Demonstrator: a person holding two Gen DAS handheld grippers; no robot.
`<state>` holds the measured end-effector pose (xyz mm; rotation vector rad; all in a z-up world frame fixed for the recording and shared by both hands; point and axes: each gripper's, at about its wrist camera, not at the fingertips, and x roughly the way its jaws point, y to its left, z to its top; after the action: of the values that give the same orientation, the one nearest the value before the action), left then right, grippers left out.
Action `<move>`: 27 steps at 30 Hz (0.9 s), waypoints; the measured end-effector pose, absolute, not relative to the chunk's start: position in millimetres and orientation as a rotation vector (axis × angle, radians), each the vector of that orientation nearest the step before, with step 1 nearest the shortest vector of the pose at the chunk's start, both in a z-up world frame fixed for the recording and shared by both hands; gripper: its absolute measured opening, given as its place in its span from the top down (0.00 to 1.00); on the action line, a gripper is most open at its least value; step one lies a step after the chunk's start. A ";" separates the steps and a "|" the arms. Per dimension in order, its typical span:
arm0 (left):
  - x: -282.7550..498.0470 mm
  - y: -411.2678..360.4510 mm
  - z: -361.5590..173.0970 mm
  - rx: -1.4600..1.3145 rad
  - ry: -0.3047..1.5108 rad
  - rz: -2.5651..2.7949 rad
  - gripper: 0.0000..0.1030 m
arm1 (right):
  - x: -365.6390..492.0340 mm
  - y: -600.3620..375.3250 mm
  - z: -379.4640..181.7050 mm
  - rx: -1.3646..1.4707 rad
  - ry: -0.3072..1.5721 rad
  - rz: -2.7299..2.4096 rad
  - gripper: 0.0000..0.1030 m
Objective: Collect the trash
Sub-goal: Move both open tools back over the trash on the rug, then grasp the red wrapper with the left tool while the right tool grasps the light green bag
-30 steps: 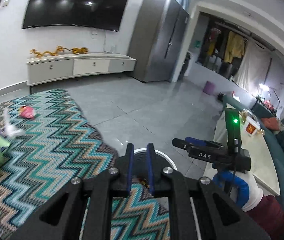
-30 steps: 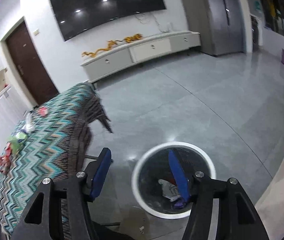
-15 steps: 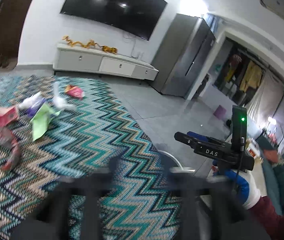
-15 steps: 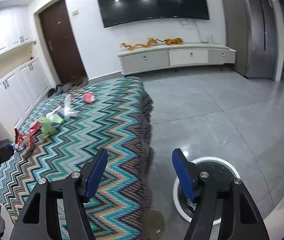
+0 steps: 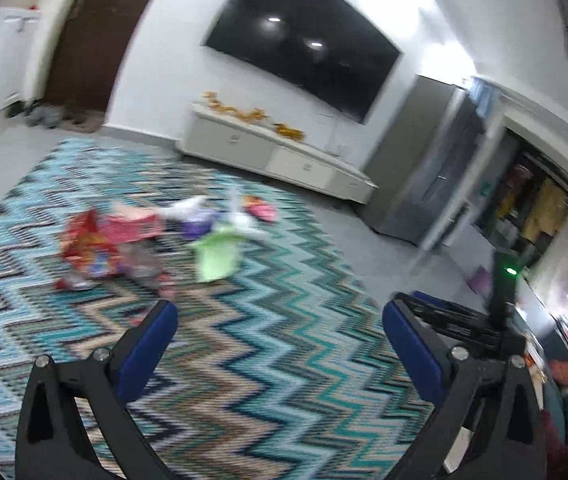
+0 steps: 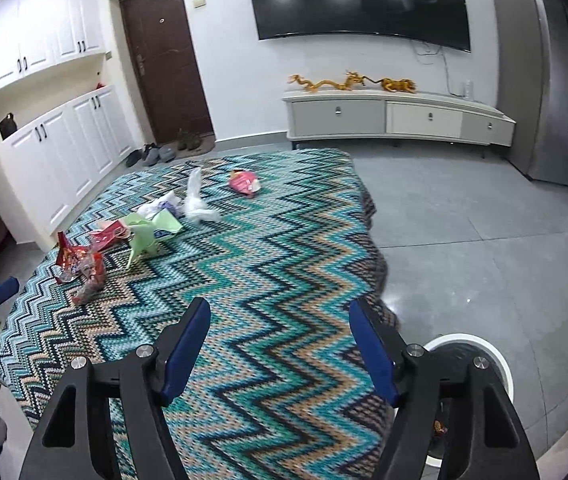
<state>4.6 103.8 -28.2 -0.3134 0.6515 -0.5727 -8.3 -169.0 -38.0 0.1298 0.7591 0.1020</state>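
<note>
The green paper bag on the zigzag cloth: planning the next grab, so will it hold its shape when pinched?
Probably not. The green paper bag looks creased and half collapsed, so it should crumple. It seems empty, likely light. Wrappers lie close, so a push may drag them.

Wrappers (image 6: 84,268) lie on the cloth's (image 6: 284,280) left side; bin (image 6: 495,364) stands right.

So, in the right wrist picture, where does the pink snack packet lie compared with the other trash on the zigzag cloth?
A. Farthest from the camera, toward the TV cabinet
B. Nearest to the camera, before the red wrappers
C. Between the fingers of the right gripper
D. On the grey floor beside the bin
A: the pink snack packet lies alone on the zigzag cloth beyond the white bag, nearest the TV cabinet.
</note>
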 end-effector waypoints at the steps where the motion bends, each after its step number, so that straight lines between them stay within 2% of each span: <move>1: 7.8 113.0 -30.5 -0.317 0.657 -0.542 0.00 | -5.0 -165.5 -39.4 0.127 0.764 0.111 0.32; 13: 57.2 177.8 -62.5 -0.273 0.749 -0.323 0.02 | 38.4 -119.6 -60.3 0.121 0.831 0.253 0.32; 21: 109.4 181.1 -76.4 -0.285 0.794 -0.304 0.18 | 74.1 -82.4 -73.8 0.131 0.880 0.375 0.32; 25: 134.0 177.3 -87.3 -0.297 0.819 -0.292 0.22 | 98.9 -63.4 -75.4 0.139 0.885 0.416 0.32; 27: 141.7 174.6 -91.6 -0.296 0.829 -0.298 0.34 | 110.5 -55.9 -76.2 0.151 0.886 0.438 0.32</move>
<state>141.7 174.6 -91.6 -0.2958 0.8286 -0.2978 110.5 -55.9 -76.2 0.1507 0.8858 0.4381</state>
